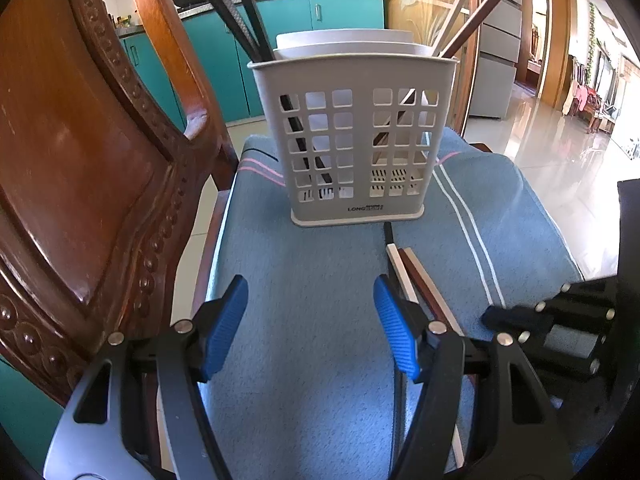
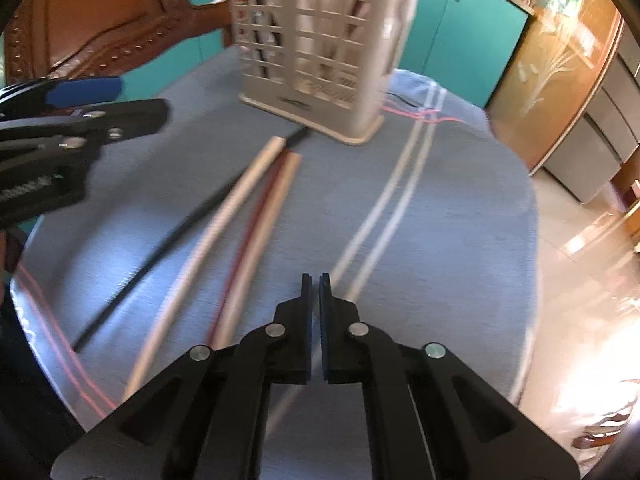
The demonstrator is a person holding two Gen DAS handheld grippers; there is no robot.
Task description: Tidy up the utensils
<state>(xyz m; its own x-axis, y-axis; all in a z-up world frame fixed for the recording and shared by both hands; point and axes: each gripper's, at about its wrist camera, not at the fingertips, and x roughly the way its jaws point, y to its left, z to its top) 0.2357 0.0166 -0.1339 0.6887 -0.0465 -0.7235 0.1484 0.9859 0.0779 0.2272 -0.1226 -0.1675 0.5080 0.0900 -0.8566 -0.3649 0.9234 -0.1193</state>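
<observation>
Left wrist view: we see the left gripper [image 1: 310, 320] with its blue pads [image 1: 394, 330] well apart and nothing between them, over the blue cloth [image 1: 300, 280]. The grey utensil holder [image 1: 352, 140] stands upright ahead of the fingers, with dark chopsticks [image 1: 240, 12] in its left compartment and light and brown ones [image 1: 476, 12] in its right. Loose chopsticks [image 1: 404, 276] lie on the cloth just beside the right pad, outside the gap, running toward the holder's base. A wooden chair [image 1: 80, 160] stands at left.

Right wrist view, blurred: we see the right gripper [image 2: 316, 284] with fingers together, holding nothing. The loose chopsticks [image 2: 256, 196] lie left of its fingertips, apart from them. The holder [image 2: 320, 48] stands farther ahead.
</observation>
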